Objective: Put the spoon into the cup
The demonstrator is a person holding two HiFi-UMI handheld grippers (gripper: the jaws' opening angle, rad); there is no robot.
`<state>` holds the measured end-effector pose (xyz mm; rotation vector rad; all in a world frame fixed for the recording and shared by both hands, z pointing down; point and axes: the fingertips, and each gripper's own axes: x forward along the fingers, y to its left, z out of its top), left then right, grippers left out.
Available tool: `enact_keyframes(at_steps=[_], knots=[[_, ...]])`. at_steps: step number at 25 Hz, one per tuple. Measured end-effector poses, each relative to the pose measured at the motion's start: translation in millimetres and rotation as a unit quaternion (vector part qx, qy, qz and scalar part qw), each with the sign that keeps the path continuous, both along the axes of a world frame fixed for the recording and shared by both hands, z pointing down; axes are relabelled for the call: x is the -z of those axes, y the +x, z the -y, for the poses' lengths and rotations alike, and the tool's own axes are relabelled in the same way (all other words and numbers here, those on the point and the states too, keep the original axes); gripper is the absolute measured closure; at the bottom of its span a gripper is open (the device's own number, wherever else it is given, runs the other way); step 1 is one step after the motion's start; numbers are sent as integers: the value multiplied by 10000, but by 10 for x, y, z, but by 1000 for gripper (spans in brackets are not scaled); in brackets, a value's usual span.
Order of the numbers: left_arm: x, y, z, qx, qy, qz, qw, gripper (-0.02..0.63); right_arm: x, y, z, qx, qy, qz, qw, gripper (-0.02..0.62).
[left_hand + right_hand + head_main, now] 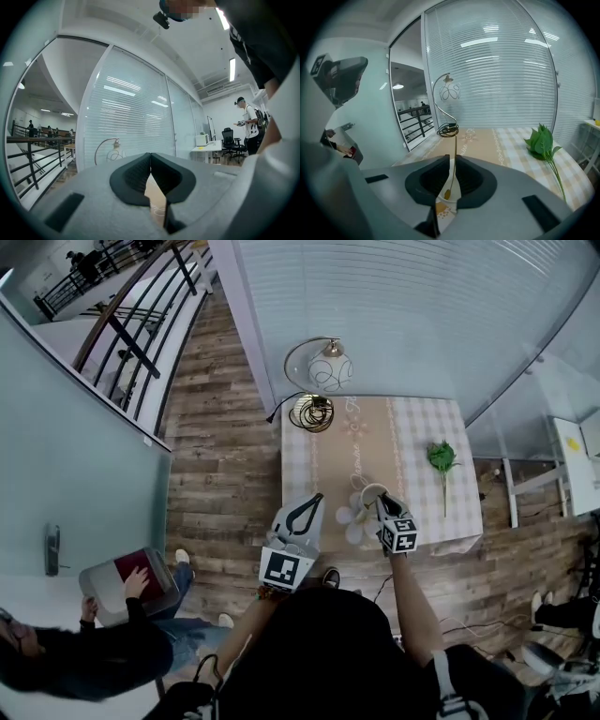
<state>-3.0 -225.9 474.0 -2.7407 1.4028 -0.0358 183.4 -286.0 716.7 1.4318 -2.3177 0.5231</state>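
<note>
Wood-plank floor, and on it a small table [412, 427] under a beige and checked cloth, pushed up against a glass wall with white blinds [394, 306]. At the far left end of the cloth, a curved-stem lamp with a round white shade [330, 367] and a coiled dark cable [312, 412] at its foot. Toward the right side, a green leafy sprig [442, 457] lying flat, well apart from everything else.

Near the front edge, a white cup [368, 495] with an orange dotted pattern, directly under the right gripper [379, 501]. Jaws of that gripper pressed together on the thin gold spoon [453, 164], handle upright between them and rising above the tips, bowl end hanging down at the cup's white rim [449, 200]. Cannot tell whether the bowl end is inside the cup or just above it.

Left gripper [317, 497] held at the table's near left edge, beside the cup but not touching it. Jaws closed tip to tip with nothing between them [150, 161], only beige cloth visible through the gap lower down.
</note>
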Motion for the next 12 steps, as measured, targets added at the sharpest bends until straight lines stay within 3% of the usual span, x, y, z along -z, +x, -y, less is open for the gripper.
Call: enact_keyframes(at_steps=[12], knots=[[68, 104, -56, -195, 5, -6, 9998, 589, 407, 115, -10, -222, 441, 58, 9988, 584]])
